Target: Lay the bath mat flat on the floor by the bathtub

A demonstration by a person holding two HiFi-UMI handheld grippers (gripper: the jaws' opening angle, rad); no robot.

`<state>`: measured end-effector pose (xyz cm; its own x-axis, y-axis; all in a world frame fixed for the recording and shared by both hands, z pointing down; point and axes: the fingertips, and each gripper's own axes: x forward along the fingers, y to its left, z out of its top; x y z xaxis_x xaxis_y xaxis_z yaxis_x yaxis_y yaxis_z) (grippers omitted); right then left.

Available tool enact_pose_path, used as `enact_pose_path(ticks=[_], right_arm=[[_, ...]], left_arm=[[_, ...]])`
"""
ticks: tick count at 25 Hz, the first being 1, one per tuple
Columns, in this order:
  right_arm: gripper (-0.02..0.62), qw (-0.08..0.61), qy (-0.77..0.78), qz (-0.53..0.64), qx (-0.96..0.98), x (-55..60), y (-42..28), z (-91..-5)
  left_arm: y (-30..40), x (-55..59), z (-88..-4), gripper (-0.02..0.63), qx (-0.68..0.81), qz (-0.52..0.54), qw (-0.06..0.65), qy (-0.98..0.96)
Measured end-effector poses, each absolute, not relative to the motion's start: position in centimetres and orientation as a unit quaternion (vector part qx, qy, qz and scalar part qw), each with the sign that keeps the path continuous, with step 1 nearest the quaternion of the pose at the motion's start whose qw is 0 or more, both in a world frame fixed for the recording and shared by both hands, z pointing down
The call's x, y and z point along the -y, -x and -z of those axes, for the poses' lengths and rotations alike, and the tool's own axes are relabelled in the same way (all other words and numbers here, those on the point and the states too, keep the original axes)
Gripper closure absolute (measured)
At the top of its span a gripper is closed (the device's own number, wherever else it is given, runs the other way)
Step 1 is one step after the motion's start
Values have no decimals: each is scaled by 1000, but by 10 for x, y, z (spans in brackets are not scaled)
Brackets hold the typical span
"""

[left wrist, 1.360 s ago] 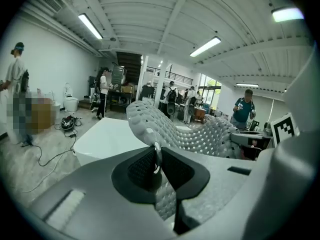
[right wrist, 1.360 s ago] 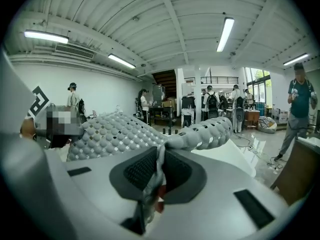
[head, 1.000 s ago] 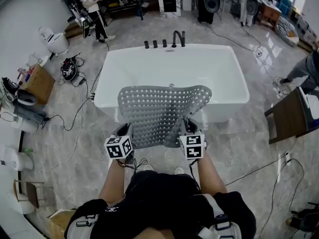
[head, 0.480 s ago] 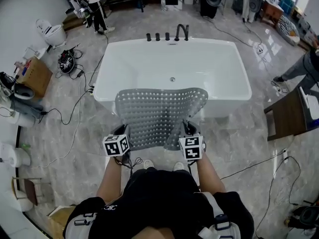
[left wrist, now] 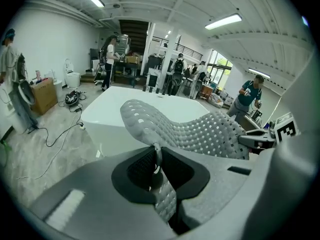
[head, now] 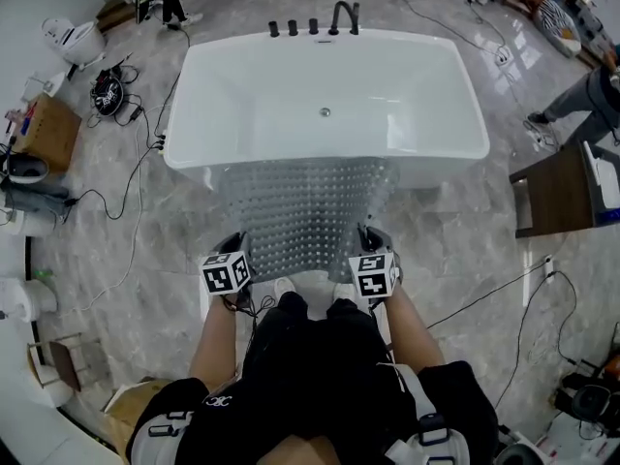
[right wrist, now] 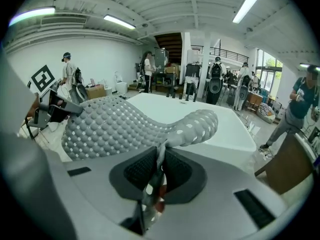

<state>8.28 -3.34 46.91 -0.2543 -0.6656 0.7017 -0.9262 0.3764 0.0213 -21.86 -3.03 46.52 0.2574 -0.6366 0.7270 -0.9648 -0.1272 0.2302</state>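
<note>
— Fingers [left wrist: 142, 166] of the left gripper [head: 235, 252] are squeezed tight on one near corner of the bath mat [head: 302, 211]; what about the other side?
— Same there; the right gripper [head: 370, 247] has its fingers [right wrist: 140, 170] pinched shut on the other near corner.
— Why hold two corners?
— So the mat is spread wide and does not fold up; it reaches from the grippers out to the side of the bathtub [head: 184, 158].
— Is it down on the floor [head: 136, 260] yet?
— Not flat, I think; in the gripper views it humps up in the middle; I cannot tell if the far edge touches the floor.
— What next?
— Probably lower both corners together, then let go; if one drops first, the mat may wrinkle.
</note>
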Motion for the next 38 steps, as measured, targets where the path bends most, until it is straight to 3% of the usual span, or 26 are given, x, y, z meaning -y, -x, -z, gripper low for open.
enact_pose_path(ticks=[10, 29, 38], right_arm=[[557, 386, -521, -263, 715, 2, -115, -582], [555, 484, -518, -305, 636, 3, -173, -890], [555, 538, -495, -299, 613, 18, -202, -985]], left_arm=[[209, 12, -582, 569, 547, -274, 407, -678], [149, 38, -877, 568, 487, -354, 408, -687], [151, 50, -974, 565, 473, -403, 422, -661]])
